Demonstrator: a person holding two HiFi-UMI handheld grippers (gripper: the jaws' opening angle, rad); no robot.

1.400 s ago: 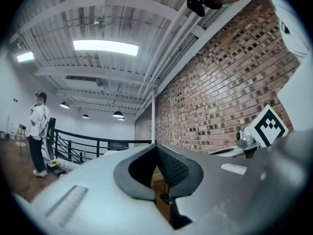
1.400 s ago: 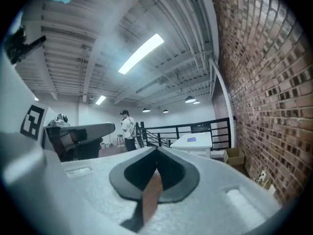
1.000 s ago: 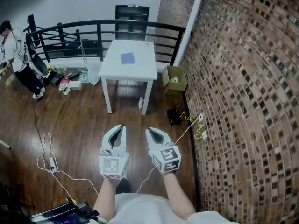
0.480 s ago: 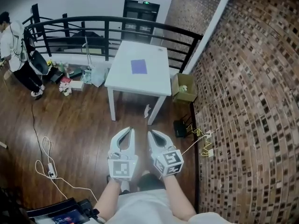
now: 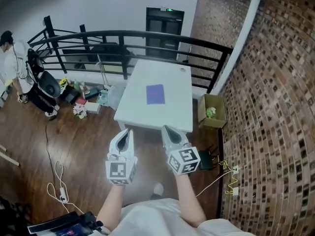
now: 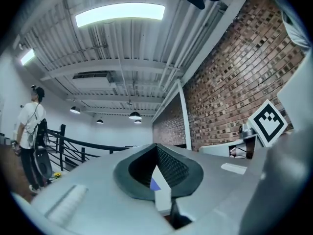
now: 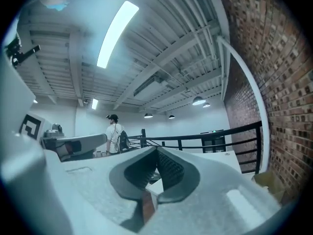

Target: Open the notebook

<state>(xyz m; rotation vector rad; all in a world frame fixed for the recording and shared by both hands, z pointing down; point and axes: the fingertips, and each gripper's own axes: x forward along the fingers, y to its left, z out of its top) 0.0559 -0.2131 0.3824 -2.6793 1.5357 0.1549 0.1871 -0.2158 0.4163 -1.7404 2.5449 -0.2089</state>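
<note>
L tongs (image 5: 126,132) & R tongs (image 5: 168,130): both pressed together, nothing between them, held side by side just short of the desk's (image 5: 140,113) near edge.

Notebook (image 5: 155,93): purple, shut, lying flat approx. mid-desk, well apart from both tongs.

Risks (est.):
- Closed tips cannot nip the cover; spread them first.
- A thin, flat cover may slide on the smooth top, or lift w/ extra pages, unless the other tongs pin the notebook.

Nothing else visible on the desk top; approach unobstructed.

Surroundings:
- Cardboard box (image 5: 212,113) just beside the desk's right edge.
- Railing (image 5: 147,35) beyond the far edge.
- Floor cables (image 5: 56,178), a possible trip hazard.
- Person (image 5: 15,58) far left.
</note>
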